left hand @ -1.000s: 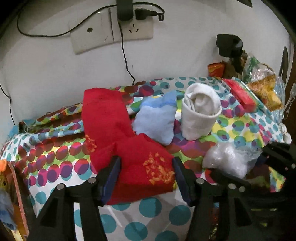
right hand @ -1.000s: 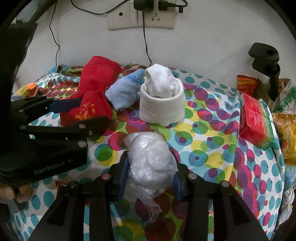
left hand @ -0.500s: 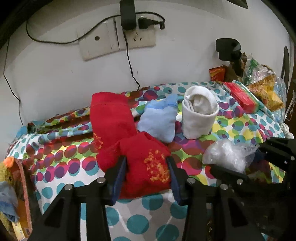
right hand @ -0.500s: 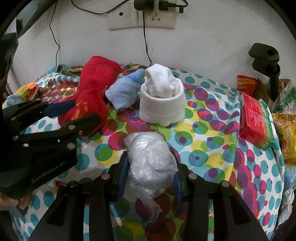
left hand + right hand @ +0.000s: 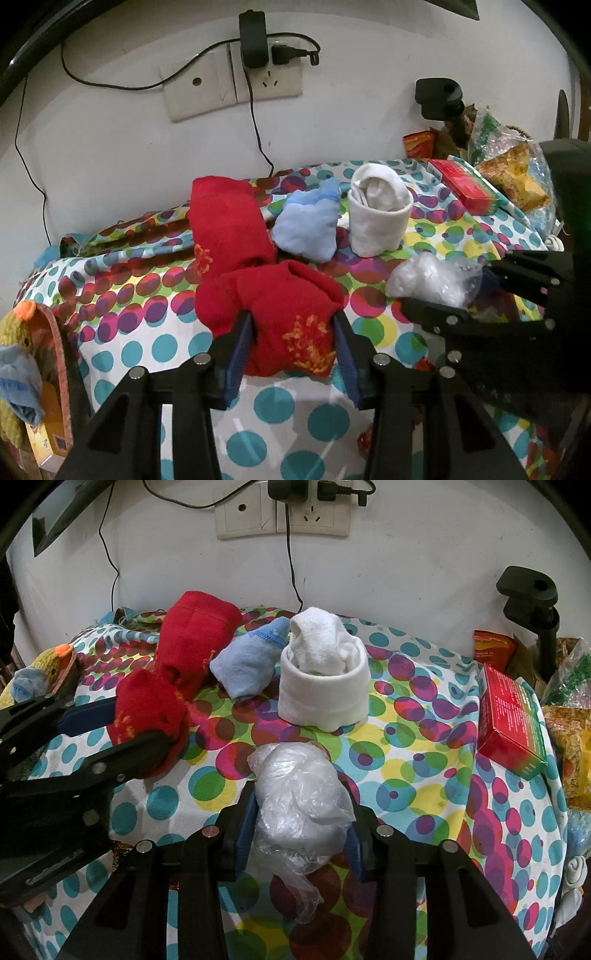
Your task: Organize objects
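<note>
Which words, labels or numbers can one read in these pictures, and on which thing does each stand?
No text can be read with certainty.
Red box: fine pale print on its top, too small to read.
Orange packet: yellow marks, too blurred to read.
Red sock: a yellow pattern, not legible as letters.
Yellow box: a small dark square mark, too small to read.
Left gripper: faint embossed lettering on its body, not legible.

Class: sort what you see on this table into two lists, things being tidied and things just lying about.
In the job: red sock, in left gripper; plastic bag, in right gripper; blue sock; white sock roll.

Lying about: red box, snack packets, wall sockets.
</note>
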A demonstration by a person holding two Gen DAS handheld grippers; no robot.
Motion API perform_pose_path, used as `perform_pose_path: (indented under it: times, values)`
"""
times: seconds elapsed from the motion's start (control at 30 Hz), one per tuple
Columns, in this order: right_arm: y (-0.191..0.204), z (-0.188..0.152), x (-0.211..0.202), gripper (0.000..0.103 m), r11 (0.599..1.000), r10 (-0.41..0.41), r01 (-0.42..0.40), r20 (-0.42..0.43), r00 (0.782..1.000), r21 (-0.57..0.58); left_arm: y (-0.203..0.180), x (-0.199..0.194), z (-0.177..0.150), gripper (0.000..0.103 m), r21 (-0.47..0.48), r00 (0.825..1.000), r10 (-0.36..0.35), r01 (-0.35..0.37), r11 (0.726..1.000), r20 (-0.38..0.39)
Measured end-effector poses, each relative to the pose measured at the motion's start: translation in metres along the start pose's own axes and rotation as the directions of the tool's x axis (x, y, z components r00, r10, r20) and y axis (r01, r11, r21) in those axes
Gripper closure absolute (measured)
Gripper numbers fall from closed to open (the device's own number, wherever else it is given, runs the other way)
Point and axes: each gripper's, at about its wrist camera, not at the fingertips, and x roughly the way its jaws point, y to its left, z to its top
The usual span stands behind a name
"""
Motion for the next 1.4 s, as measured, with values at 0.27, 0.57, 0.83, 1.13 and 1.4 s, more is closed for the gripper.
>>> perform_pose_path:
  times: [0.27,0.57,0.83,1.13,1.4]
  values:
    - [0.0,0.0,0.0,0.062,1.0,-0.001,0.001,0.0,1.0,-0.001,-0.002,-0.017,-0.015,0.06,0.004,1.0,-0.002,0.002,1.0,-0.013]
    - [0.0,0.0,0.0,0.062,1.0,-0.001,0.001,0.0,1.0,-0.001,0.006,-0.038,-0.04,0.061,-0.022,0.999,0.014,-0.014,1.0,-0.036]
    - [0.0,0.0,0.0,0.062,1.0,-0.002,0.002,-0.001,1.0,-0.002,0.008,-0.061,-0.054,0.061,-0.037,0.999,0.034,-0.035,0.999,-0.026]
    - [0.001,0.0,0.0,0.062,1.0,-0.004,0.004,-0.001,1.0,-0.003,0.014,-0.096,-0.071,0.061,-0.061,0.999,0.046,-0.047,0.997,-0.015]
    - [-0.001,0.0,0.001,0.063,1.0,-0.005,0.005,-0.001,1.0,-0.007,0.029,-0.119,-0.083,0.061,-0.099,1.0,0.021,-0.022,0.995,-0.014]
